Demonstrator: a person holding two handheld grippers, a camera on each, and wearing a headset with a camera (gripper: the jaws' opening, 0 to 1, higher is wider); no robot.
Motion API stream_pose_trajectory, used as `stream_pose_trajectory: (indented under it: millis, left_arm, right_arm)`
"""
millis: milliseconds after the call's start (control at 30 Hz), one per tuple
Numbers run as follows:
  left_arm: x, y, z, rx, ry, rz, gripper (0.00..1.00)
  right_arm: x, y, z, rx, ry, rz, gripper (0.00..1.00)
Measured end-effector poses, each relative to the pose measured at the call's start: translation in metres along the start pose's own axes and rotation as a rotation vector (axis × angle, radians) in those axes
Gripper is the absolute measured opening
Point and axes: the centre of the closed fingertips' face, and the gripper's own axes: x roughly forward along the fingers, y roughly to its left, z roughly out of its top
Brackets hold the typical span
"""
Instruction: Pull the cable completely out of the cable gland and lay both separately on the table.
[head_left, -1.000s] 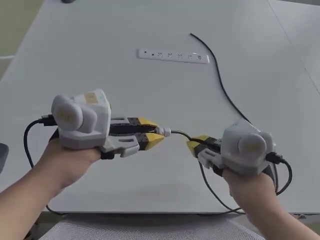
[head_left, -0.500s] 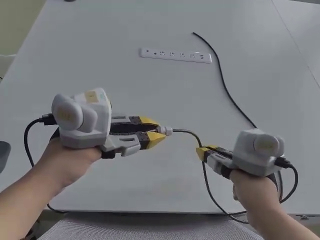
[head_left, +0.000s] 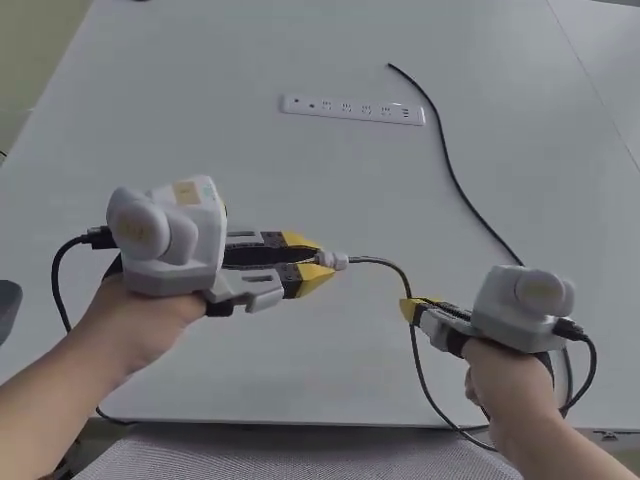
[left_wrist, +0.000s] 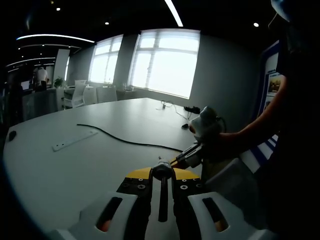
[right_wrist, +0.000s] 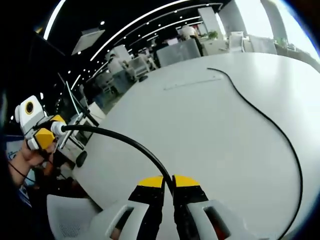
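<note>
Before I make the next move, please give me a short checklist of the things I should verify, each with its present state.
1. Left gripper shut on the small white plastic cable gland: ok.
2. Right gripper shut on the thin black cable: ok.
3. Cable straight between the two grippers: not ok, it bows in an arc.
4. Cable out of the gland: not ok, it enters the gland.
5. Length of cable inside the gland: cannot tell.
6. Rest of the cable free to follow: cannot tell. Part lies loose on the white table, part hangs past its near edge.
</note>
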Motion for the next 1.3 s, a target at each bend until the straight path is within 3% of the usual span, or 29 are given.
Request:
stream_pose_trajectory:
  millis: [400,600,867,1067,1100,1167,1300]
  left_arm:
    - [-0.001,0.001,0.003,-0.017,-0.009,0.008,0.15]
    - [-0.002,0.002,0.006,-0.017,-0.018,0.015,0.15]
    - [-0.001,0.004,0.004,-0.006,-0.008,0.022,0.15]
    - [-0.001,0.002,0.003,-0.027,-0.007,0.008,0.15]
    - [0.0,0.002,0.003,-0.022,-0.007,0.01,0.15]
    - [0.0,0.002,0.002,-0.021,-0.003,0.008,0.15]
    - [0.001,0.001,0.003,-0.022,-0.004,0.004,0.15]
  right_arm:
    - [-0.002,0.003,-0.001,-0.024,0.007,0.026,0.02]
    - [-0.006,0.006,-0.002,-0.124,0.023,0.03,0.03]
    - [-0.016,0.016,0.002,-0.226,0.019,0.037,0.13]
    - [-0.034,0.039,0.033,-0.457,-0.059,0.056,0.21]
    - [-0.036,0.047,0.04,-0.529,-0.076,0.068,0.22]
    - [-0.036,0.059,0.046,-0.685,-0.072,0.076,0.25]
    - [-0.033,0.086,0.05,-0.826,-0.07,0.125,0.27]
